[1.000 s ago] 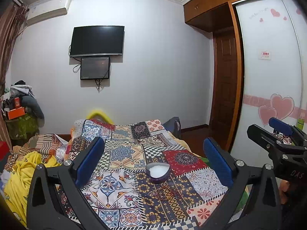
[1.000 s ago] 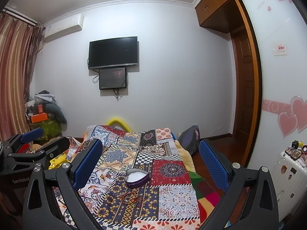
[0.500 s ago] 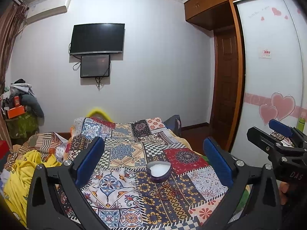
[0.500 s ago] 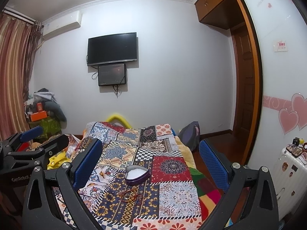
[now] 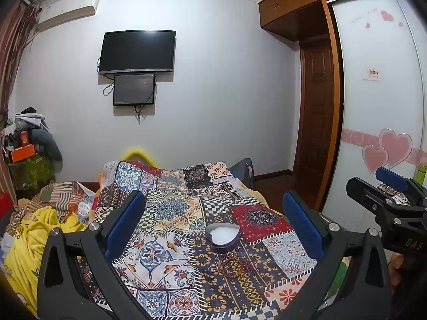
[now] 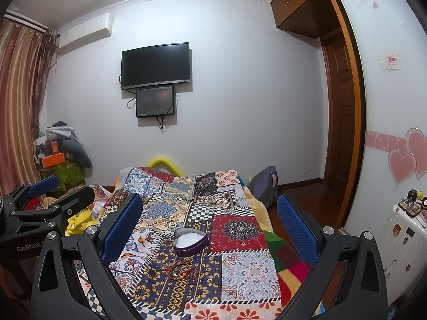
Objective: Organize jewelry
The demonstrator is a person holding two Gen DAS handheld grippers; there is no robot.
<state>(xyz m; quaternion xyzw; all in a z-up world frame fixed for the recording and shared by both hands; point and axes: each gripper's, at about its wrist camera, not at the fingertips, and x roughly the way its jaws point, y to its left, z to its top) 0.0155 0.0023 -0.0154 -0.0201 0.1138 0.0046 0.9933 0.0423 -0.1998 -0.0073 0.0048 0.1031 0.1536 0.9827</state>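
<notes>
Jewelry (image 6: 184, 268), a tangled red string with a ring, lay on the patchwork quilt (image 6: 248, 266) just before the open heart-shaped tin (image 6: 190, 241). Left gripper (image 5: 213, 224) and right gripper (image 6: 209, 221) gaped wide, empty. Risk: soft quilt yielding, fingers snagging fabric.

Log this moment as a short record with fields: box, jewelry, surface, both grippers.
box: purple heart-shaped box, open, white lining showing, upright on the quilt
jewelry: reddish bracelets in a loose tangle, just in front of the box, not in it
surface: patchwork quilt on the bed
left gripper: open, holding nothing
right gripper: open, holding nothing
</notes>
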